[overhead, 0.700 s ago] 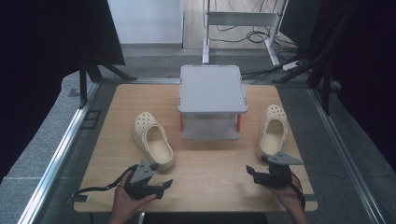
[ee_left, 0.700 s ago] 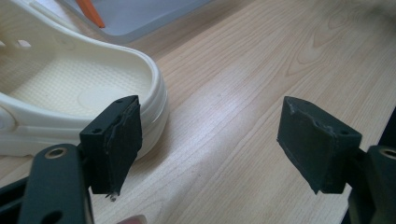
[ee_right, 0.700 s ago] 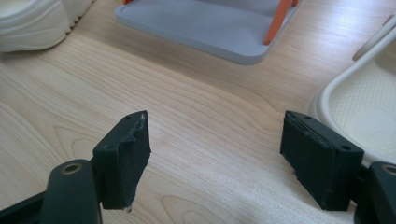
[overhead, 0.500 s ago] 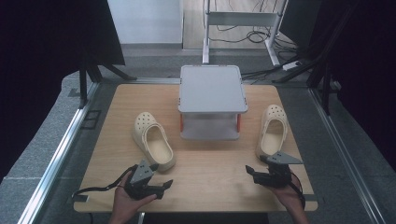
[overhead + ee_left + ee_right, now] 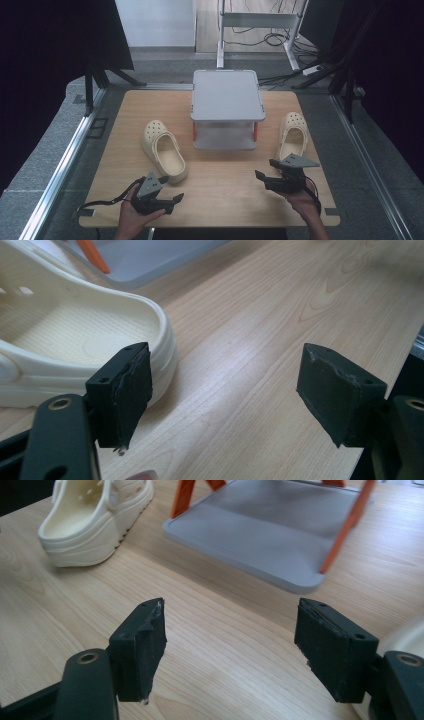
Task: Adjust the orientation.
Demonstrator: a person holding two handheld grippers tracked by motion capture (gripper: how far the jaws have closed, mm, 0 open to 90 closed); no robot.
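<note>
Nothing had been picked up: both cream clogs lay on the bench either side of a grey two-tier rack (image 5: 228, 107). The left gripper (image 5: 159, 199), jaws spread and empty, hovered just beside the left clog (image 5: 164, 151); the right gripper (image 5: 274, 181), likewise spread, sat near the right clog (image 5: 293, 134).

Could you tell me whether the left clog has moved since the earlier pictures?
No. The left clog lies at the same spot and angle beside the grey shelf.

Grey floor (image 5: 45, 150), black curtains (image 5: 45, 40) (both sides), perhaps cables (image 5: 270, 37) behind.
</note>
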